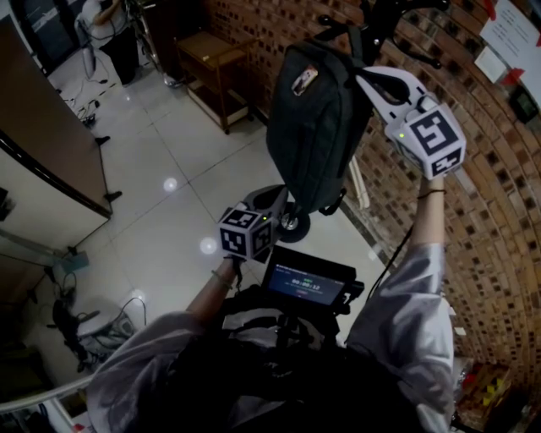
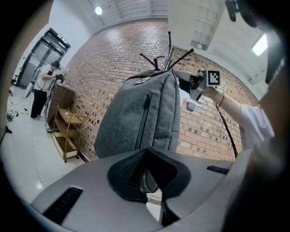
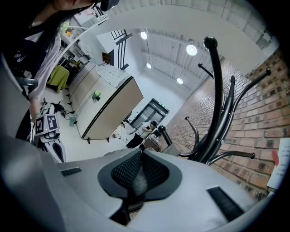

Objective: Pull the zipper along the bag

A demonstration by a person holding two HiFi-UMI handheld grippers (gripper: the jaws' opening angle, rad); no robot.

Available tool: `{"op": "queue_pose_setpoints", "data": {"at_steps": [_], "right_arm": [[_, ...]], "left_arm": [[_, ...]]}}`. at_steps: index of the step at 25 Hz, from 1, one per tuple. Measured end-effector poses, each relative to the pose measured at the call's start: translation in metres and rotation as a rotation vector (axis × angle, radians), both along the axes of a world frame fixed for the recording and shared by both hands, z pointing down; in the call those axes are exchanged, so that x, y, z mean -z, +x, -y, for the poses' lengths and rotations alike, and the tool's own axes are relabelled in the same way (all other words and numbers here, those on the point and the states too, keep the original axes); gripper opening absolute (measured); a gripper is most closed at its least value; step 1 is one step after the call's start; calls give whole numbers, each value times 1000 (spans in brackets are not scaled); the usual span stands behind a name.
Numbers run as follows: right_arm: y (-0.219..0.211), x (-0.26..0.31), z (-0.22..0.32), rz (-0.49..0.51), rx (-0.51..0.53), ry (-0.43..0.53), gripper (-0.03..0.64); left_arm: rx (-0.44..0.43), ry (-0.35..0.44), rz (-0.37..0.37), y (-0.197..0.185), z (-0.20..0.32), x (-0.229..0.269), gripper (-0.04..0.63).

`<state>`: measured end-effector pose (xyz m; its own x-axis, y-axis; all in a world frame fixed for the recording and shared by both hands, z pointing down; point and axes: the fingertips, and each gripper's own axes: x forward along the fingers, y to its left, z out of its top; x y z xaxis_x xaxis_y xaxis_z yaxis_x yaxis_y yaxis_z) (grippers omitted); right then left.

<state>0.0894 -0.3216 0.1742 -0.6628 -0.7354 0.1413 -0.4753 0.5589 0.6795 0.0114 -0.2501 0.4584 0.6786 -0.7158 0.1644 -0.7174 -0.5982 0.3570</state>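
A dark grey backpack point(image 1: 317, 127) hangs from a black coat rack point(image 1: 380, 17) against the brick wall. In the left gripper view the backpack point(image 2: 140, 118) shows a closed vertical front zipper point(image 2: 145, 113). My left gripper point(image 1: 283, 199) is at the bag's lower end, and its jaws point(image 2: 147, 179) are shut on a grey piece of the bag's bottom. My right gripper point(image 1: 365, 80) is up at the bag's top right. Its jaws point(image 3: 136, 181) are pressed on a small grey tab that looks like the zipper pull. The bag's top zipper is hidden.
A wooden shelf cart point(image 1: 211, 63) stands by the brick wall point(image 1: 499, 194) behind the bag. The rack's wheeled base point(image 1: 292, 221) sits under the bag on the glossy white floor. A long brown cabinet point(image 1: 42, 144) is at left. A person point(image 1: 106, 25) stands far off.
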Motion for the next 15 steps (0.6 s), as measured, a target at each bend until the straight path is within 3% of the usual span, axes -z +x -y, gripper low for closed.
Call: {"op": "queue_pose_setpoints", "data": {"at_steps": [5, 11, 15], "right_arm": [[1, -3, -2, 23, -23, -11, 21], [1, -10, -2, -26, -18, 32, 23], [5, -12, -8, 7, -72, 21, 23]], "left_arm": [[6, -1, -2, -2, 1, -1, 2], [7, 1, 3, -2, 0, 0, 2], [4, -1, 8, -3, -2, 0, 2]]}}
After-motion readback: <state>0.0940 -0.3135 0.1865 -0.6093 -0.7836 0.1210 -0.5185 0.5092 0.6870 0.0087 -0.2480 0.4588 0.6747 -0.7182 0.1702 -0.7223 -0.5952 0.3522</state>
